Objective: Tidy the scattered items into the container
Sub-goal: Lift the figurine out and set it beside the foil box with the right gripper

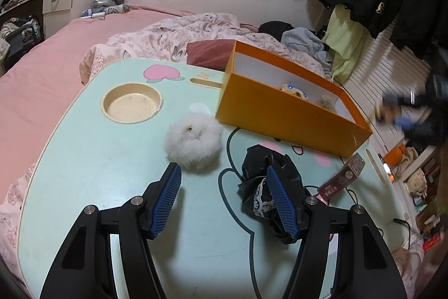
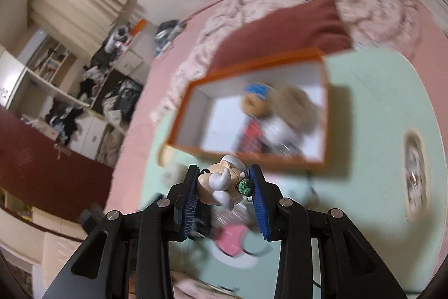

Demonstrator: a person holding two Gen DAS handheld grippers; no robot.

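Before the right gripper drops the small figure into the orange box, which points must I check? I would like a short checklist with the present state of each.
1. Small figure sits between the right gripper pads: ok.
2. Figure is over the orange box opening: not ok, it is short of the near wall.
3. Free floor space in the box: ok, the left part is bare.
4. Left gripper is clear of the box: ok, open above the table.
5. Items still outside: not ok, white fluffy scrunchie, black scrunchie.

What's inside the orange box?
The orange box holds a small figure with a blue cap and something fluffy and tan. The right wrist view shows more items there, too blurred to name. The near wall hides the floor.
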